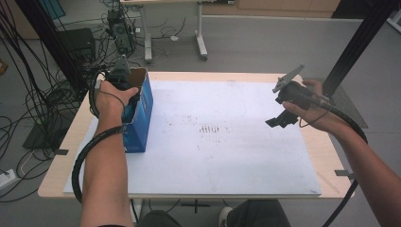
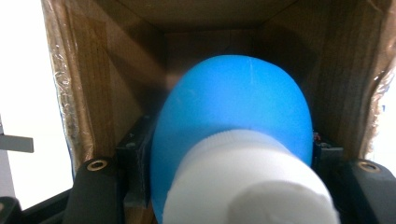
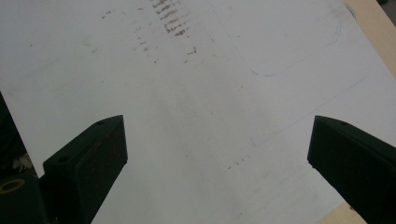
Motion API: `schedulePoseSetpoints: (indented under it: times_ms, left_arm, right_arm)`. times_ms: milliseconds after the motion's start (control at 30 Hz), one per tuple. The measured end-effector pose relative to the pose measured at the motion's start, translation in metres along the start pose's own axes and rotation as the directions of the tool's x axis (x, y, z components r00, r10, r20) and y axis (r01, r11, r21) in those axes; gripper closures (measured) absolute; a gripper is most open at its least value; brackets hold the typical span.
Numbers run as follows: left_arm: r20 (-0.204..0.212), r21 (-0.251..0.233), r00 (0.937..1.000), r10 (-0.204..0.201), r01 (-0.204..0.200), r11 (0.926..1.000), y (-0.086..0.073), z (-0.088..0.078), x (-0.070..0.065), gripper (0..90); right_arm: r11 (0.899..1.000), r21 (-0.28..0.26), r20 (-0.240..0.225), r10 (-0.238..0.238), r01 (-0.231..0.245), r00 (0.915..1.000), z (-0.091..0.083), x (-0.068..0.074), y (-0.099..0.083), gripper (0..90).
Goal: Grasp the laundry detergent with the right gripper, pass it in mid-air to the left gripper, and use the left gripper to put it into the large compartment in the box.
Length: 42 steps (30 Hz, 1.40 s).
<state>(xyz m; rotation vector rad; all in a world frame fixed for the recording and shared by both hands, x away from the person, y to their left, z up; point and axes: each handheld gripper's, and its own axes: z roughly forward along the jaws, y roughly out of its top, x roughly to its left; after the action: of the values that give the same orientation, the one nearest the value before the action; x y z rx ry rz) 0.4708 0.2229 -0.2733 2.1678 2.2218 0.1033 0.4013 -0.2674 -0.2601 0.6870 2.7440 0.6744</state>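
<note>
A blue bottle [image 2: 233, 98] with a white cap [image 2: 247, 182] fills the middle of the left gripper view, and my left gripper [image 2: 231, 154] is shut on it, a black jaw pressing each side. The bottle sits inside a cardboard box with brown inner walls [image 2: 93, 79]. In the high view this box [image 1: 141, 116] is blue outside and stands open-topped at the table's left, with my left hand reaching down into it. My right gripper [image 1: 283, 118] hovers over the right side of the white mat [image 1: 213, 156]. Its jaws stand wide apart with nothing between them [image 3: 217, 154].
The white mat covers most of the wooden table [image 1: 326, 151]. A black frame post [image 1: 359, 42] rises at the back right, and cables [image 1: 28, 104] lie on the floor at the left. Another table's legs [image 1: 201, 42] stand behind.
</note>
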Motion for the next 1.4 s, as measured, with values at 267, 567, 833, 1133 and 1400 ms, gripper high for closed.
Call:
schedulePoseSetpoints:
  times_ms: [267,567,833,1133,1400]
  left_arm:
    - [-0.003,0.001,1.0000,0.001,-0.001,1.0000,0.0001,0.0000,-0.0008,35.7]
    - [-0.002,0.000,1.0000,0.000,0.000,1.0000,0.0001,0.0001,-0.0005,35.7]
    - [-0.003,-0.004,1.0000,0.000,0.000,1.0000,-0.0003,0.0002,-0.0004,35.6]
    - [-0.005,-0.006,1.0000,-0.001,0.001,1.0000,-0.0008,0.0001,-0.0009,35.5]
    - [-0.012,-0.015,0.9999,0.003,-0.004,0.9999,-0.0026,-0.0002,-0.0005,31.8]
  right_arm:
    - [1.000,0.001,0.001,0.001,-0.001,1.0000,-0.0007,-0.0005,-0.0008,4.7]
    - [1.000,0.001,0.003,0.001,-0.001,1.0000,-0.0014,-0.0008,-0.0005,4.8]
    - [1.000,-0.001,0.002,0.000,0.000,1.0000,-0.0007,-0.0003,0.0002,4.7]
    - [1.000,-0.002,0.003,0.000,0.000,1.0000,-0.0019,-0.0003,-0.0001,4.7]
    - [1.000,-0.001,-0.001,-0.003,0.003,1.0000,-0.0007,0.0009,0.0005,4.7]
